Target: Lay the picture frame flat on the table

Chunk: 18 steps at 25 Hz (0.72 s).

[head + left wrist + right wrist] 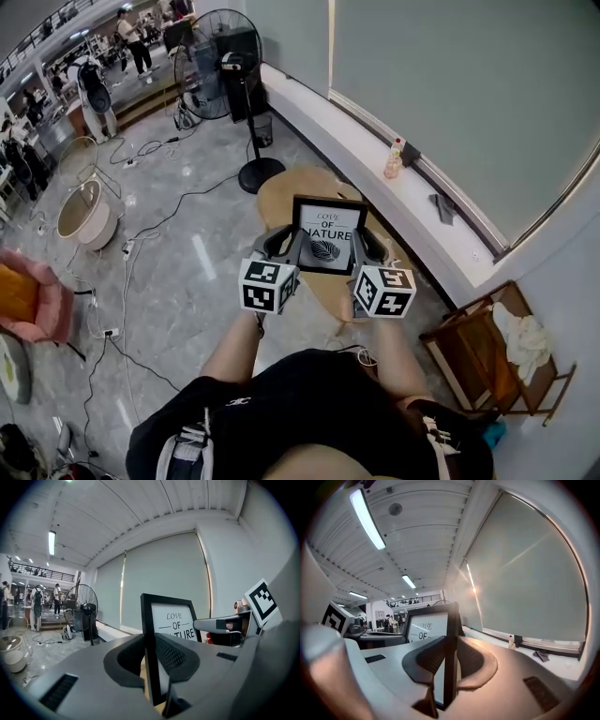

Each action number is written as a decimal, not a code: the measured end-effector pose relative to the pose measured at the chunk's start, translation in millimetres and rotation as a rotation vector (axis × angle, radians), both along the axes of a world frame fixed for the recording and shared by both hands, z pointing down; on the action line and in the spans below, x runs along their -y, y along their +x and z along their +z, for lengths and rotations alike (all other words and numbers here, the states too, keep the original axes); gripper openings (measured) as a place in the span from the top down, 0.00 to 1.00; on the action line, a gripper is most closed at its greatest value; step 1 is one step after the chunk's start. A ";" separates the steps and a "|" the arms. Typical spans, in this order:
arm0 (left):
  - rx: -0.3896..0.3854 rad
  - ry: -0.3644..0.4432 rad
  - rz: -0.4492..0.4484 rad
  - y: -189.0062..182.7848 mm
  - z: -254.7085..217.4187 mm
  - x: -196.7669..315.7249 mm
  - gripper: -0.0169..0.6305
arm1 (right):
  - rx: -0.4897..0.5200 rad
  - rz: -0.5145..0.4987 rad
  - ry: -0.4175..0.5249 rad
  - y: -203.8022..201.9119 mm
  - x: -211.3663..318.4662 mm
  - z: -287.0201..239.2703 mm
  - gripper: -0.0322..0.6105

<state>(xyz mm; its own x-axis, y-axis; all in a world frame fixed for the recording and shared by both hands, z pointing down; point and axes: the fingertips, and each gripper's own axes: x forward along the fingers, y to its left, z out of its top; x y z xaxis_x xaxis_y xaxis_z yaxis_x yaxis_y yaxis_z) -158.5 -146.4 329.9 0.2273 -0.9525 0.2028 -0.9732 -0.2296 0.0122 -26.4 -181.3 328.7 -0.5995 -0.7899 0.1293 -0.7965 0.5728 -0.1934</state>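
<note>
- Left gripper (152,657): the two grey jaws are clamped on the left side of the black rectangular picture frame (171,620). One pad is on the front and one on the back, so it's got a proper hold.
- Right gripper (451,660): same deal on the other side. Its jaws are pinched front and back on the frame's right edge.
- In the head view, the black-and-white marker cubes (267,286) sit at the near ends of the grippers, closest to the person.
- The frame stands upright between the two grippers with its white print facing the person. It reads "LOVE OF NATURE" with a dark leaf drawing underneath.
- It's over the oval light-wood table (281,192). Honestly, I can't tell from these angles whether the bottom edge is resting on the top or just off it.
- The person's bare forearms (234,347) run back from the grippers to a black top.
- Past the table's far end, a black pedestal fan (220,56) stands on the glossy grey stone floor (187,281).
- A small pale plastic bottle (394,159) sits on the white window ledge (375,127), under big grey roller blinds.
- Off to the right there's a brown wooden rack (487,347) with a pale cloth draped in it.
- Off to the left are a round white basket (84,211), a pink upholstered chair (33,300) and black cables trailing over the floor.
</note>
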 end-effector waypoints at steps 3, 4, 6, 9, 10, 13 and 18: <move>-0.002 -0.002 -0.009 6.2 -0.5 62.6 0.84 | 0.002 -0.001 -0.013 6.3 64.2 0.3 0.81; -0.006 -0.006 -0.011 5.6 0.4 80.3 0.84 | -0.001 -0.003 -0.019 5.7 81.8 0.9 0.81; -0.017 -0.018 -0.014 0.3 3.1 108.7 0.84 | -0.011 -0.008 -0.029 0.3 110.1 2.6 0.81; -0.032 -0.050 -0.005 -11.8 12.6 138.5 0.84 | -0.023 -0.003 -0.063 -12.3 141.7 11.8 0.81; -0.037 -0.065 0.003 -16.0 18.3 146.1 0.84 | -0.026 0.003 -0.081 -16.4 149.1 18.1 0.81; -0.048 -0.107 0.031 -29.7 42.0 175.7 0.84 | -0.043 0.027 -0.121 -28.6 174.7 42.4 0.81; -0.048 -0.184 0.087 -50.8 84.7 235.6 0.84 | -0.055 0.068 -0.198 -48.0 224.9 89.8 0.81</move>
<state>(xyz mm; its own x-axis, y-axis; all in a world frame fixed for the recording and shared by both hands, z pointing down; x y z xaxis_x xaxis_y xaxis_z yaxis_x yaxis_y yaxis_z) -209.3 -382.0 414.6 0.3203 -0.8770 0.3582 -0.9472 -0.3022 0.1070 -74.4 -406.2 418.5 -0.5337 -0.7840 0.3170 -0.8443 0.4730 -0.2516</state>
